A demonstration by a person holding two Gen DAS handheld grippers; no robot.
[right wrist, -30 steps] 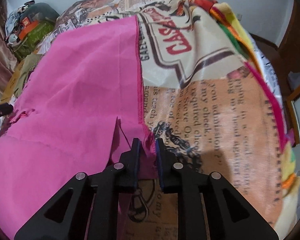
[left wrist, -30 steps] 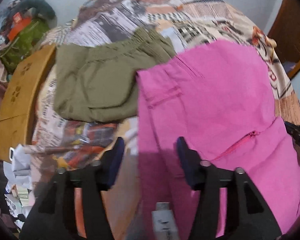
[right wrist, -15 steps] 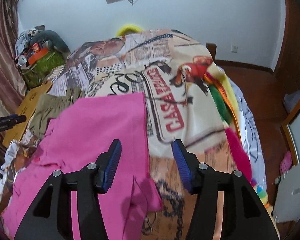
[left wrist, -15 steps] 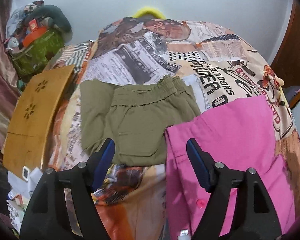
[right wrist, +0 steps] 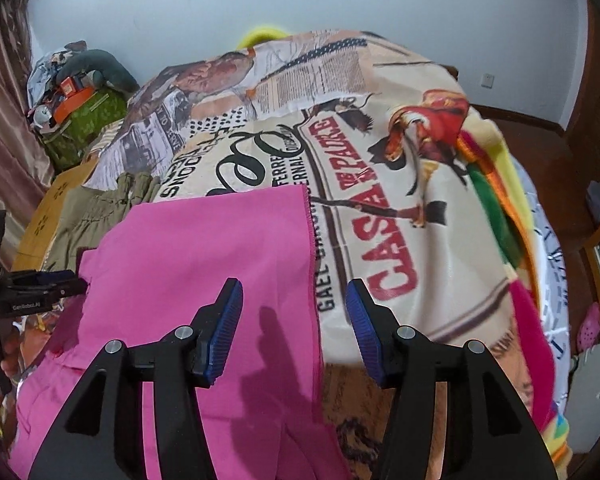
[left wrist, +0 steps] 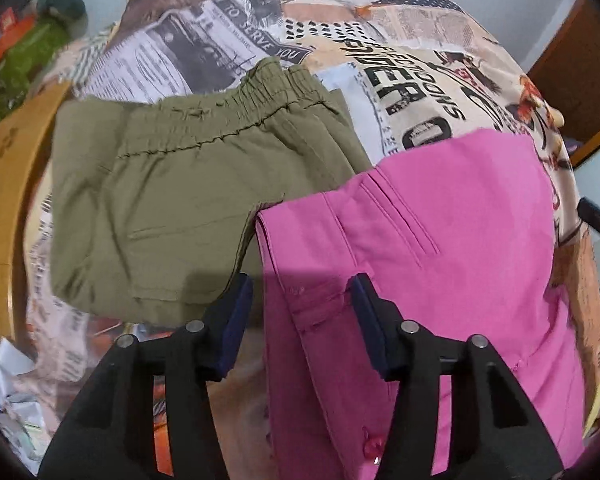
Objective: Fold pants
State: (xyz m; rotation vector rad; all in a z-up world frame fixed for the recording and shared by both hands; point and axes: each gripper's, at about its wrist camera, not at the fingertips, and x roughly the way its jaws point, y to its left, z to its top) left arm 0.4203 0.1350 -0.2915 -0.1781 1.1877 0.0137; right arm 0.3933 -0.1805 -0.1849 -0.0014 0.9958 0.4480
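The pink pants (left wrist: 452, 248) lie folded on the bed's printed blanket (right wrist: 400, 208), their left edge overlapping the folded olive pants (left wrist: 172, 208) beside them. The left gripper (left wrist: 302, 326) hangs over the pink pants' near left edge, its jaws just closing in yet still apart, gripping nothing. The right gripper (right wrist: 294, 330) hovers above the pink pants' right edge, jaws apart and empty.
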